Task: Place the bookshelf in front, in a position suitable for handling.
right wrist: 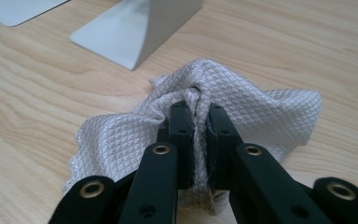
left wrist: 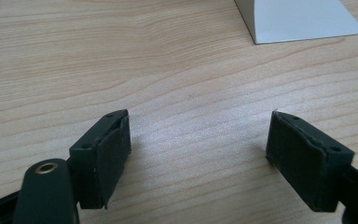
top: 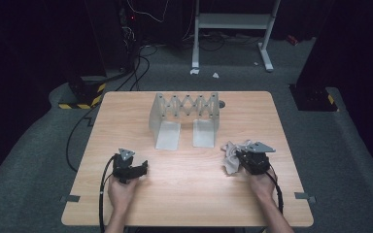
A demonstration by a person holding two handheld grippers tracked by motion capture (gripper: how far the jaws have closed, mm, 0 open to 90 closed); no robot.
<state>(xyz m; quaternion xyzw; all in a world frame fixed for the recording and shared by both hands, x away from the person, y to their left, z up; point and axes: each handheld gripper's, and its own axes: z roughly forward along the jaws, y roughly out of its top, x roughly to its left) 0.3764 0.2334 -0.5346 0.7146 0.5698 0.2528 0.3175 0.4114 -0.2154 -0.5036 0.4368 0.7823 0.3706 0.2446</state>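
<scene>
Your right claw (right wrist: 197, 116) was pinched tight on a bunched fold of the soft, light cloth (right wrist: 242, 98) near the worktop (top: 184, 184)'s right edge; a limp thing, best gripped by its gathered middle. Your left claw (left wrist: 198, 154) stood wide, empty.

Surface: light wood-grain rectangular table (top: 184, 194), rounded corners, standing on grey carpet.
Far centre: grey metal expanding rack (top: 184, 116) with scissor-lattice back; its two flat foot plates rest on the tabletop, pointing toward the person.
Right, near edge: crumpled white waffle-weave cloth (right wrist: 261, 105), just beside the rack's right foot, lower folds on the wood.
Left half: bare wood.
</scene>
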